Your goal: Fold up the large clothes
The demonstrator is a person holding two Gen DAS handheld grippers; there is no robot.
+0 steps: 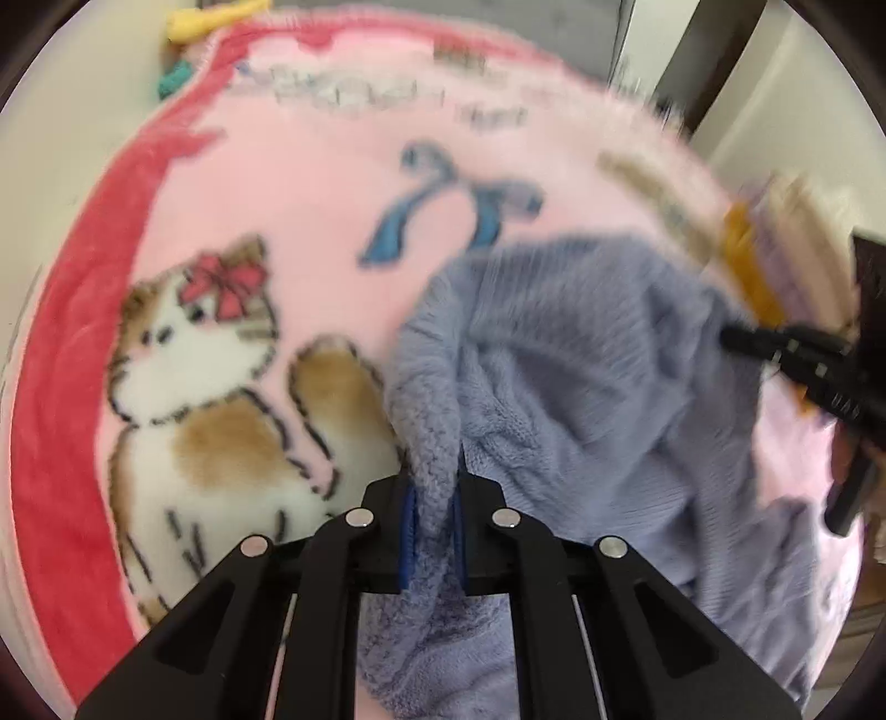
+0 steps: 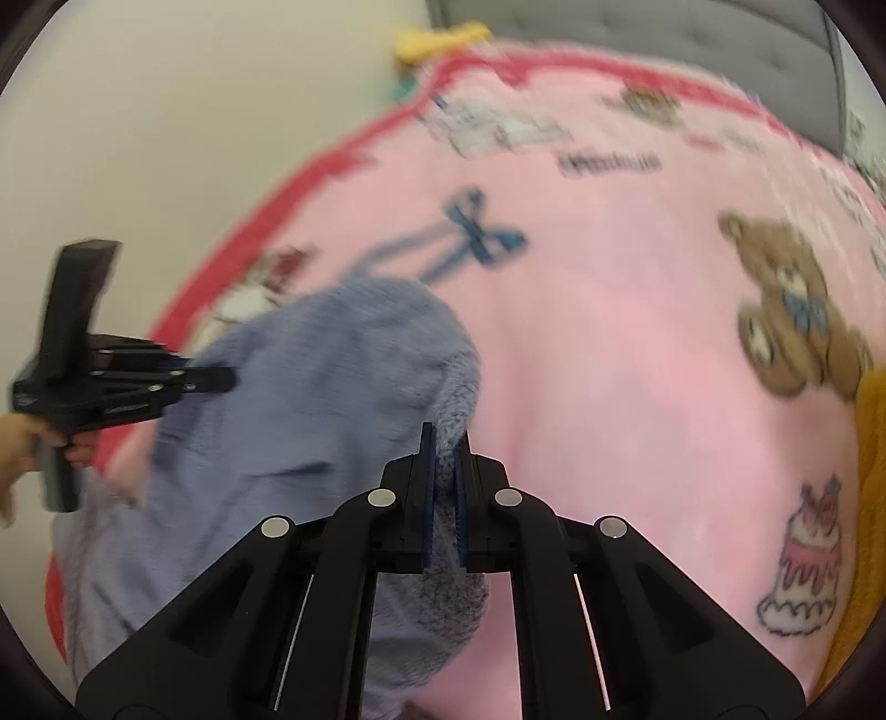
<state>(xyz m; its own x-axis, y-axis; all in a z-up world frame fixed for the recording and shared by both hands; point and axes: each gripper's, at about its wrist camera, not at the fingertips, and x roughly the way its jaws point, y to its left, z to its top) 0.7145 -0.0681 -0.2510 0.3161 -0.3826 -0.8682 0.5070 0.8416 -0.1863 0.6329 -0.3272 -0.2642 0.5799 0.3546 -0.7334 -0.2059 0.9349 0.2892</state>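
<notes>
Landmark: pink fleece blanket (image 1: 310, 183) with a red border, printed with a cat (image 1: 210, 354), a blue ribbon bow (image 1: 459, 205), a teddy bear (image 2: 797, 304) and a cake (image 2: 803, 570); it covers the bed, and all places below are given relative to it.

Garment: blue-grey knit sweater (image 1: 581, 360), bunched and lifted partly off the blanket, spread over the part of the blanket nearest the cameras, between the cat print and the teddy bear print.

Left gripper (image 1: 433, 498): jaws nearly closed, pinching a thick ribbed fold of the sweater between its blue pads, just above the cat print's edge.

Right gripper (image 2: 446, 471): jaws nearly closed on another fuzzy edge of the same sweater, over the plain pink middle of the blanket.

Cross view: each gripper appears in the other's camera, clamped on the cloth, the two well apart along the garment.

Other cloth: mustard-yellow fabric (image 2: 869, 498) at the blanket's edge beside the teddy bear.

Beyond the blanket: grey tufted headboard (image 2: 637, 33) and a yellow item (image 2: 437, 39) at the far border.

Image quality: both views motion-blurred.
</notes>
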